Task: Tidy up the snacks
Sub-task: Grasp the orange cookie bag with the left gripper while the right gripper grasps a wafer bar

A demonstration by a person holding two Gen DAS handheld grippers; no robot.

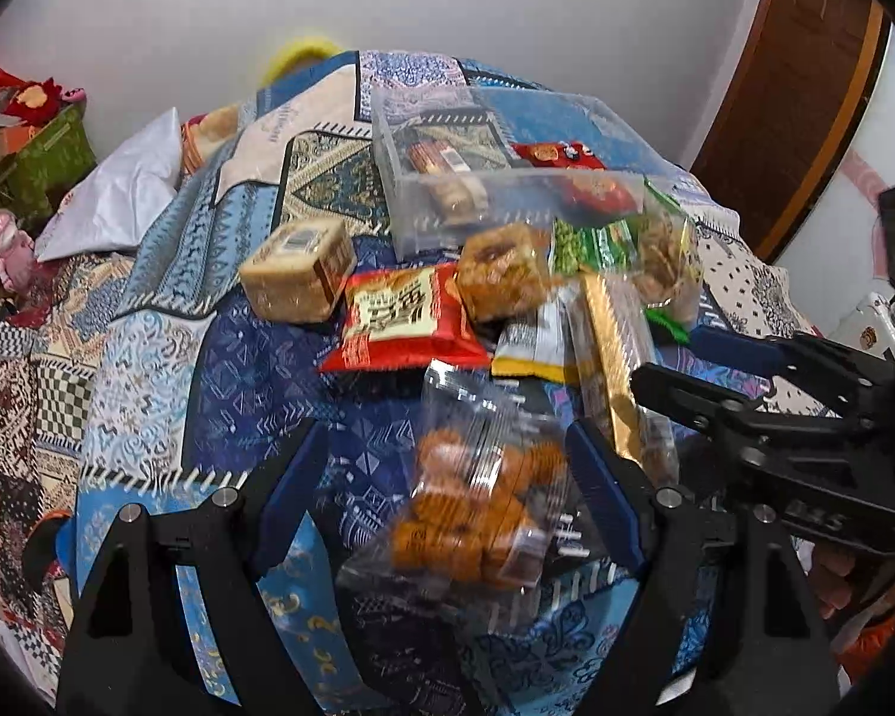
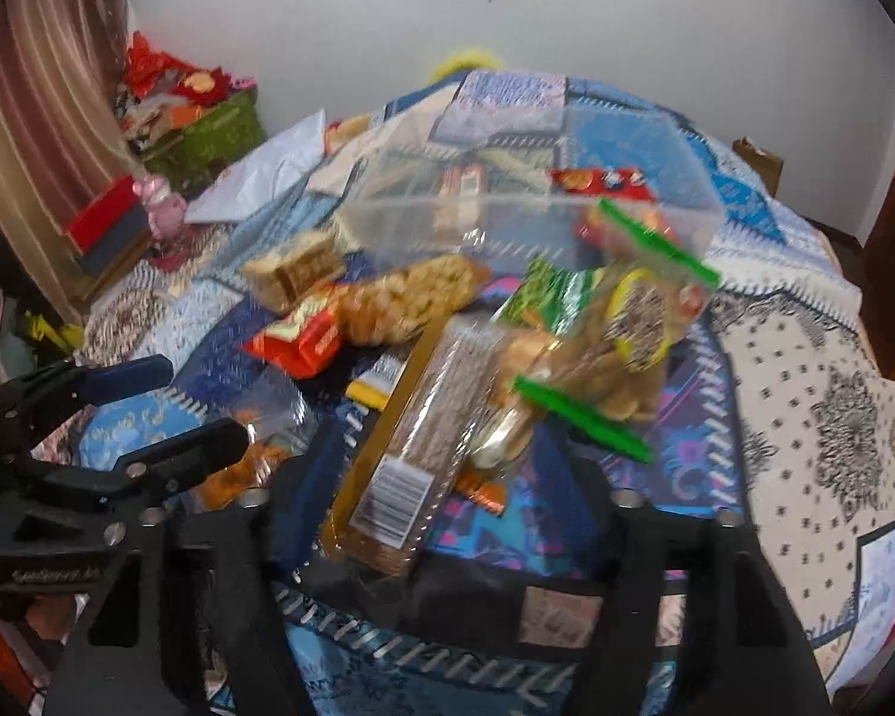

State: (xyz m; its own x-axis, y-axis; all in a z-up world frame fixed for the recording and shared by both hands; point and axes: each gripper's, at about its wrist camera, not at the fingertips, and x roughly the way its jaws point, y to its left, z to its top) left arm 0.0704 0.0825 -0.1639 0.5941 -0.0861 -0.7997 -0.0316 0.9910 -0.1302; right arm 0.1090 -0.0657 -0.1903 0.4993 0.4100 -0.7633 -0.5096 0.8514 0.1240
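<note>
Snacks lie in a heap on a patterned quilt [image 1: 149, 358]. My left gripper [image 1: 447, 477] stands open around a clear bag of orange-brown biscuits [image 1: 477, 507], with its pads apart from the wrapper. My right gripper [image 2: 441, 477] stands open around the near end of a long gold-tray cracker pack [image 2: 411, 447]; the left pad is close to the pack's edge and the right one is apart. Behind the heap stands a clear plastic box [image 1: 400, 179] with a snack bar and red packs inside. A red packet [image 1: 400, 316], two square cakes [image 1: 298, 274] and a green-sealed zip bag [image 2: 620, 322] lie in front of the box.
A white pillow [image 1: 119, 197] and a green box of red items [image 1: 42, 161] sit at the far left. A wooden door [image 1: 793, 89] stands at the right. The two grippers are close side by side, the right gripper [image 1: 746, 400] just beside my left one.
</note>
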